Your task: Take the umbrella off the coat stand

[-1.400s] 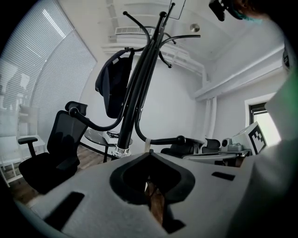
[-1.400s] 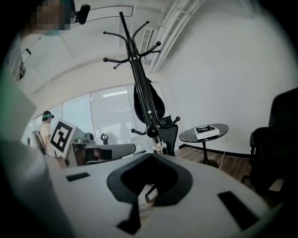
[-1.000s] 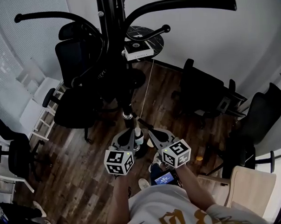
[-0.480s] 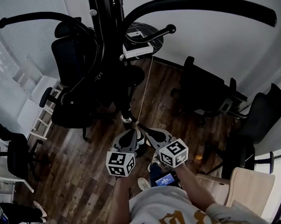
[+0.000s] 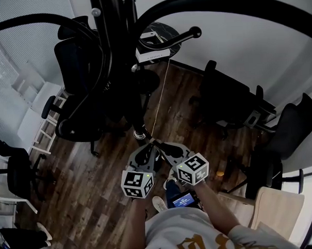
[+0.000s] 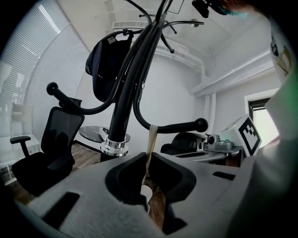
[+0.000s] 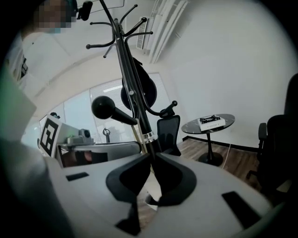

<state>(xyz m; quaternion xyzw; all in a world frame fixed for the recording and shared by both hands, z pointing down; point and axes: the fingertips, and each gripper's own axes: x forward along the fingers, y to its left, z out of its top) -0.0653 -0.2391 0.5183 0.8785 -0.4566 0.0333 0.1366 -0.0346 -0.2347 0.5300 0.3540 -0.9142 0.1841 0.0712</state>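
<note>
The black coat stand (image 5: 111, 56) rises right in front of me. A thin cream strap (image 5: 162, 95) hangs from its ball-tipped arm (image 5: 180, 36) down to my two grippers. My left gripper (image 5: 148, 147) is shut on the strap (image 6: 151, 139), which drops off the arm (image 6: 186, 126) into the jaws. A pale rounded end of the umbrella (image 6: 145, 194) shows just below them; the rest is hidden. My right gripper (image 5: 158, 145) is shut too, tip to tip with the left. In the right gripper view (image 7: 151, 160) the pole (image 7: 135, 97) stands directly behind its jaws.
Black office chairs (image 5: 78, 63) (image 5: 227, 100) ring the stand on a wooden floor. A small round table (image 5: 157, 31) with a white box stands behind it. A dark cap (image 6: 107, 60) hangs on an upper arm. A pale wooden chair (image 5: 273, 209) is at the right.
The head camera has come closer to the stand, whose arms look larger. Both grippers stay at the strap's lower end, and their marker cubes have drawn a little closer together.
</note>
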